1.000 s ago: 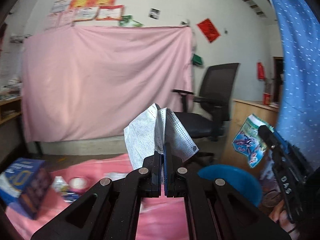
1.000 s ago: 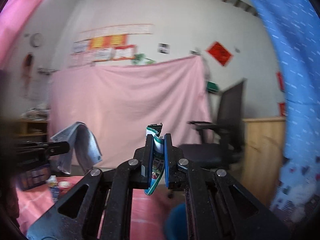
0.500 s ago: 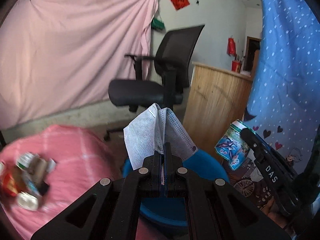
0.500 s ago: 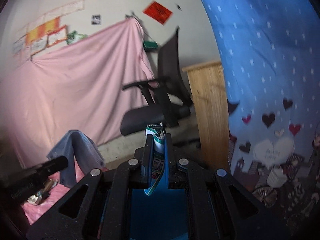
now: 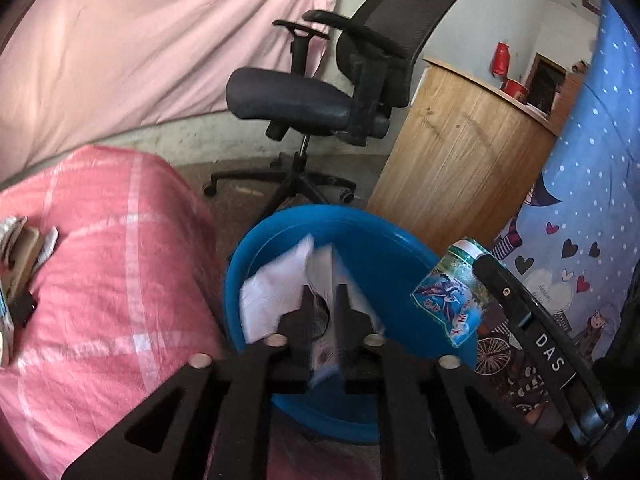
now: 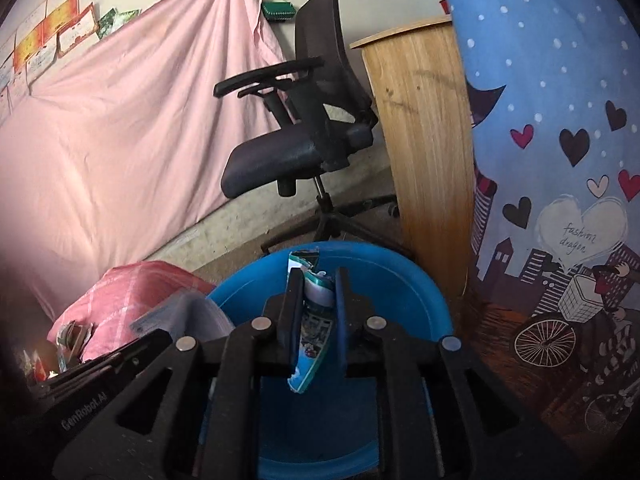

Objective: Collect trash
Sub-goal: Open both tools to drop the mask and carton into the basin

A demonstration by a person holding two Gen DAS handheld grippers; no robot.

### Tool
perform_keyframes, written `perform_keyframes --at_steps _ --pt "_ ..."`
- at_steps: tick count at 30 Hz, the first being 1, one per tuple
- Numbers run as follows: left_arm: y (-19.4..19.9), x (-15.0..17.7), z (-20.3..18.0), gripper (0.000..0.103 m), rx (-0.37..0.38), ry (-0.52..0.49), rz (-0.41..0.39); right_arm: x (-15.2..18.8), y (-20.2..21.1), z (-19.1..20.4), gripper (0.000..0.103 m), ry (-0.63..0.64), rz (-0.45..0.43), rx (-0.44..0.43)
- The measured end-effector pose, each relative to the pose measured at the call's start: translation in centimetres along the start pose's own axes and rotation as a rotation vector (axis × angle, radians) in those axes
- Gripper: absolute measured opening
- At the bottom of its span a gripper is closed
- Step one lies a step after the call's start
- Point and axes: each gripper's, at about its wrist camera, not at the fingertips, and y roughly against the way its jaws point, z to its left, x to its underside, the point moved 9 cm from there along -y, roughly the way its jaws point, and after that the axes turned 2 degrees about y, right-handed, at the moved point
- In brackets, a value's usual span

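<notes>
A blue plastic basin (image 5: 380, 240) stands on the floor beside the pink-covered table. My left gripper (image 5: 325, 300) hangs over it with its jaws opening. The white face mask (image 5: 272, 300) is blurred and slipping down between the parted pads. My right gripper (image 6: 317, 292) is also above the basin (image 6: 420, 292). Its jaws are opening, and the blue-green snack wrapper (image 6: 314, 320) stands between them, touching both pads. The left wrist view shows that wrapper (image 5: 448, 300) at the tip of the right gripper (image 5: 480, 260). The right wrist view shows the mask (image 6: 188, 316) and the left gripper (image 6: 160, 336) at lower left.
A black office chair (image 5: 320, 92) and a curved wooden counter (image 5: 460, 160) stand behind the basin. The pink checked table cover (image 5: 100, 280) fills the left, with more trash (image 5: 20, 248) at its far left edge. A blue patterned curtain (image 5: 580, 240) hangs on the right.
Both grippers swung away from the table and dipped down over the blue basin. The left jaws parted and the mask began to drop. The right jaws widened a little around the wrapper.
</notes>
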Motion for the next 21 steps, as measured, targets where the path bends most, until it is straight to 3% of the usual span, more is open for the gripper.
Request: perform_keyframes --at_steps 1,2,8,10,13,15,20,21 --pt "0.0 0.1 0.2 0.028 0.002 0.006 0.004 -0.1 -0.1 0.0 0.046 0.0 0.003 0.001" --pt "0.2 0.1 0.4 0.031 0.002 0.014 -0.001 0.1 -0.1 -0.1 0.048 -0.004 0.005 0.001" --pt "1.4 -0.3 1.1 0.033 -0.019 0.012 -0.042 -0.9 -0.5 0.0 0.06 -0.008 -0.004 0.004" --pt "2.1 -0.4 1.4 0.038 -0.036 0.009 -0.071 -1.2 0.0 0.4 0.062 0.011 -0.026 0.006" --pt "4.2 -0.8 2.5 0.043 -0.059 0.019 -0.136 -2.0 1.0 1.5 0.069 0.056 -0.077 0.005" --pt "6.1 -1.1 3.5 0.047 -0.078 0.031 -0.188 -2.6 2.0 2.6 0.082 0.086 -0.117 -0.01" --pt "10.9 -1.7 6.4 0.063 -0.148 0.053 -0.319 -3.7 4.6 5.8 0.101 0.134 -0.217 -0.072" --pt "12.2 -1.7 7.2 0.07 -0.168 0.058 -0.348 -3.9 5.2 6.6 0.103 0.144 -0.239 -0.092"
